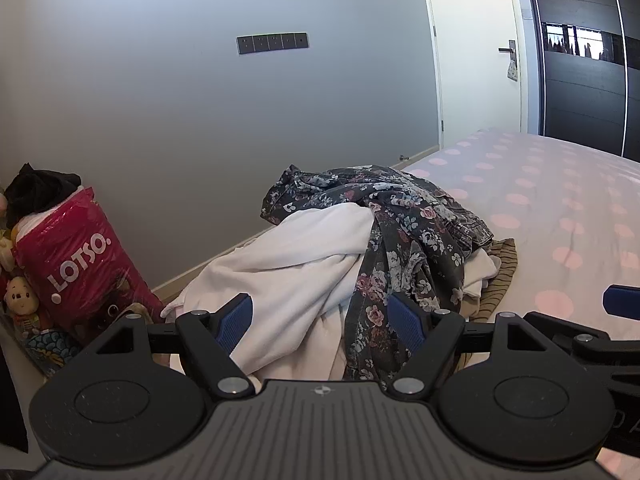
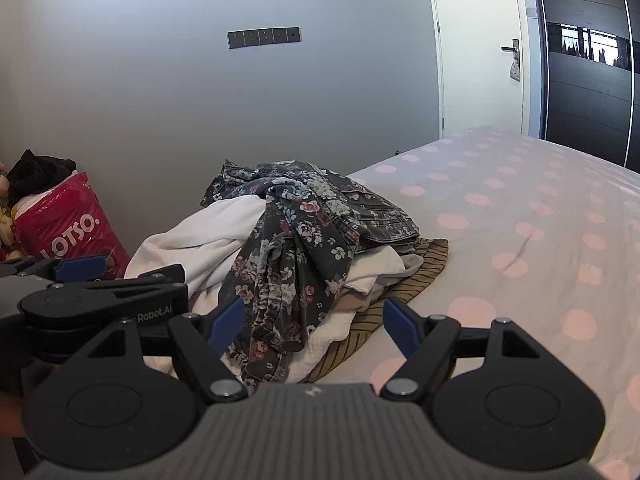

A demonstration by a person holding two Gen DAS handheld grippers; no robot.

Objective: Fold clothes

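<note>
Unfolded heap: dark floral-print fabric garment [image 1: 400,232] over white cloth [image 1: 288,248], on pink-dotted bed [image 1: 560,208] near wall. Left gripper [image 1: 320,320], right gripper [image 2: 312,320]: fingers wide apart, empty. 0 items folded; all remaining.

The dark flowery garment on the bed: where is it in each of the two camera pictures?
Left wrist view: the flowery garment is in the middle, draped over the white cloth, just beyond the open left gripper.
Right wrist view: the flowery garment sits left of centre, ahead of the open right gripper.
Shared landmark: the red bag at the far left.
</note>
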